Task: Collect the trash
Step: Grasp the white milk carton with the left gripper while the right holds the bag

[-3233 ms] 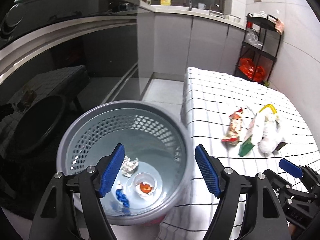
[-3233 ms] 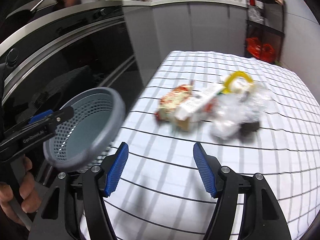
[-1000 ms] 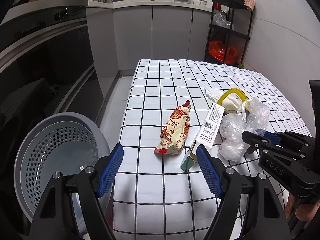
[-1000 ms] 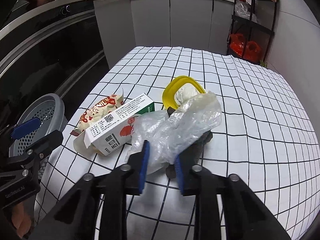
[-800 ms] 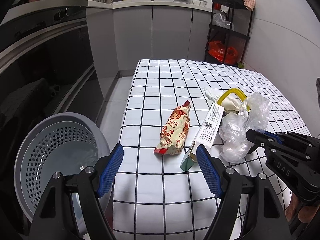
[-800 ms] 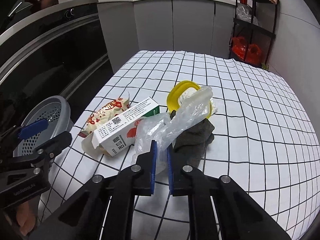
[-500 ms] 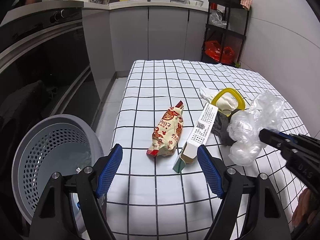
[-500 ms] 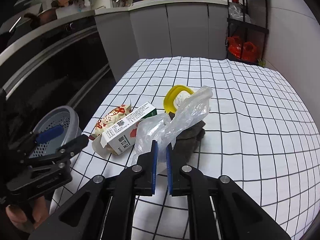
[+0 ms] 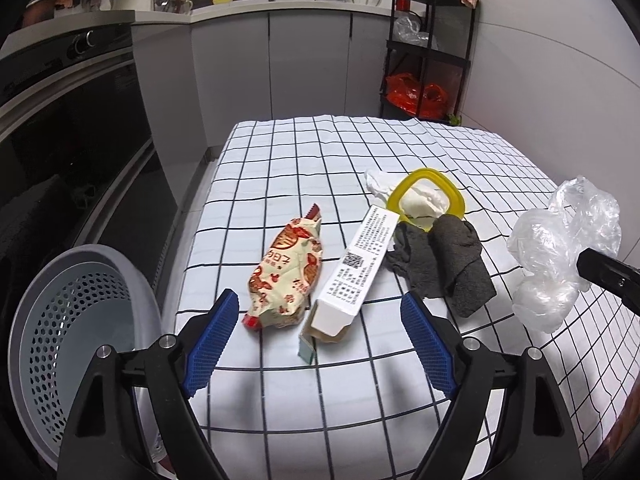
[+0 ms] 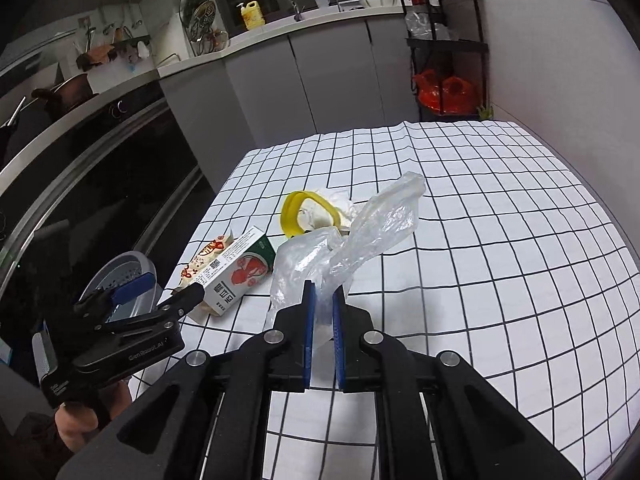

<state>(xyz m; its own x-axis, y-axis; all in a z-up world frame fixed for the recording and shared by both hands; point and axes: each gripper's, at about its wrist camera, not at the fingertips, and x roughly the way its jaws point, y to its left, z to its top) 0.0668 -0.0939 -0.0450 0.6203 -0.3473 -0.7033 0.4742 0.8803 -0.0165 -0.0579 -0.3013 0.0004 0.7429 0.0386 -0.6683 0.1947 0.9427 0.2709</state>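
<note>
Right gripper [image 10: 323,306]: clamped tight on the clear plastic bag [image 10: 360,236], pinched low at its gathered neck so the loose film hung free above the counter [image 10: 500,280]
Left gripper [image 9: 320,320]: jaws opening, nothing between them, aimed at the snack wrapper [image 9: 286,272] and the carton [image 9: 356,268], probably readied for the next pick
Bin [image 9: 76,340]: grey, perforated, set low beside the counter's left edge, mouth up to take drops
Remaining trash: wrapper and carton side by side; dark cloth [image 9: 444,264] touching the yellow lid [image 9: 424,196], tissue bunched in it
Judged stage: bag lifted, not yet over the bin
</note>
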